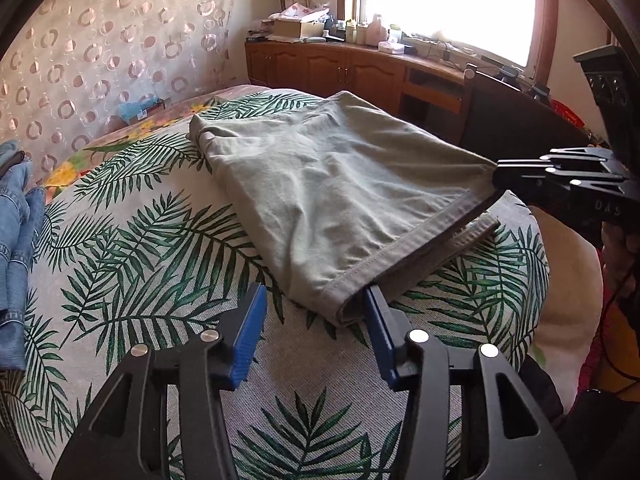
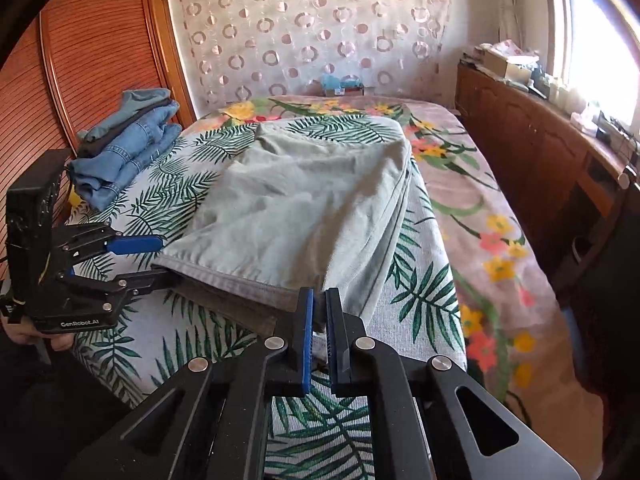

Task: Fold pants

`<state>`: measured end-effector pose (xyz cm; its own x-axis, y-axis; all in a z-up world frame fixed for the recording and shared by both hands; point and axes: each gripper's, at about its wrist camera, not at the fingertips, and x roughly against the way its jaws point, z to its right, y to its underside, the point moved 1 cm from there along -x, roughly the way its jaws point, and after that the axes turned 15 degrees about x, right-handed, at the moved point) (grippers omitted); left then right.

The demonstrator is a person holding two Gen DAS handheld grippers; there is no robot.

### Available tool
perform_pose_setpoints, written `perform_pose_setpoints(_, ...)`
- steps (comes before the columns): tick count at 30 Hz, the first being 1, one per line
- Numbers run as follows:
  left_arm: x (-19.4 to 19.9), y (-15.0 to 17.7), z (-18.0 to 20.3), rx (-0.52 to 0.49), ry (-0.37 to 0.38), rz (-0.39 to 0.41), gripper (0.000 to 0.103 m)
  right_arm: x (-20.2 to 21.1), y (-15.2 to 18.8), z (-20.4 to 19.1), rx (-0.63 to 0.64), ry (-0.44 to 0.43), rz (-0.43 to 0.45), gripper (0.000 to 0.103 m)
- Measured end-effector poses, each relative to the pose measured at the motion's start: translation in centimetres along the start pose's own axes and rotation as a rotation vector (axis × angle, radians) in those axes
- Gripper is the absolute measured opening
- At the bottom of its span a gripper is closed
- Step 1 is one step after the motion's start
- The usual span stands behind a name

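A pair of pale grey-green pants (image 1: 320, 184) lies folded on the bed, on top of a palm-leaf cloth (image 1: 160, 240) spread over a flowered bedspread (image 2: 480, 208). The folded bundle runs away from the near edge of the bed, with its hemmed edge turned toward the person holding the two claws.

The left claw (image 1: 316, 304) stands at the near left corner of that hem. Its blue pads are partly apart; one finger (image 1: 376, 312) sits right at the corner of the hem, seemingly tucked under the upper layer, while the other finger (image 1: 250, 320) stands clear over the leaf cloth. The pads do not press on the fabric, so this claw holds nothing. In the right wrist view the same left claw (image 2: 160, 260) shows from the side, one blue finger above the hem and the dark one low beside it, and a hand (image 2: 36, 332) grips its handle.

The right claw (image 2: 318, 312) is pinched narrow on the hem at the other corner; a fold of the pants runs down between its two blue pads and the cloth is lifted a little there, hanging in a slope from the grip. From the left wrist view the right claw (image 1: 500, 176) reaches in from the side with the hem corner drawn up to its tip.

A stack of folded blue jeans (image 2: 128, 148) rests on the far left side of the bed, well apart from the pants. A wooden cabinet (image 1: 328, 68) cluttered with boxes and bottles stands under a bright window (image 1: 448, 4).
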<state>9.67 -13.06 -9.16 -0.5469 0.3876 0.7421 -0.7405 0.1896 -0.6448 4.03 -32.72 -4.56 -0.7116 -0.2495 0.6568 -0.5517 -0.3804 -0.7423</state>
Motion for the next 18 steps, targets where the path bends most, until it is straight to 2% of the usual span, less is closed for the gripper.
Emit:
perform_pose_setpoints(5,0.4,0.1,-0.3,0.017,-0.002,-0.002,0.051,-1.1,1.3,0.0,-0.018,-0.022,-0.051,0.006)
perform_pose_setpoints(10,1.5,-0.1,-0.5,0.032,0.003,0.014,0.051,-1.2,1.2,0.4,-0.036,-0.029,-0.055,0.006)
perform_pose_setpoints(15,2.7,-0.5,-0.5,0.048,0.017,0.049,0.056,-0.4,1.0,0.9,-0.045,-0.010,-0.034,0.016)
perform_pose_setpoints(17,2.8,-0.8,-0.5,0.050,0.015,0.058,0.057,-0.3,0.9,1.1,-0.050,-0.004,-0.030,0.028)
perform_pose_setpoints(18,2.6,-0.9,-0.6,0.053,0.010,0.058,0.057,-0.3,1.0,0.9,-0.052,0.002,-0.028,0.029)
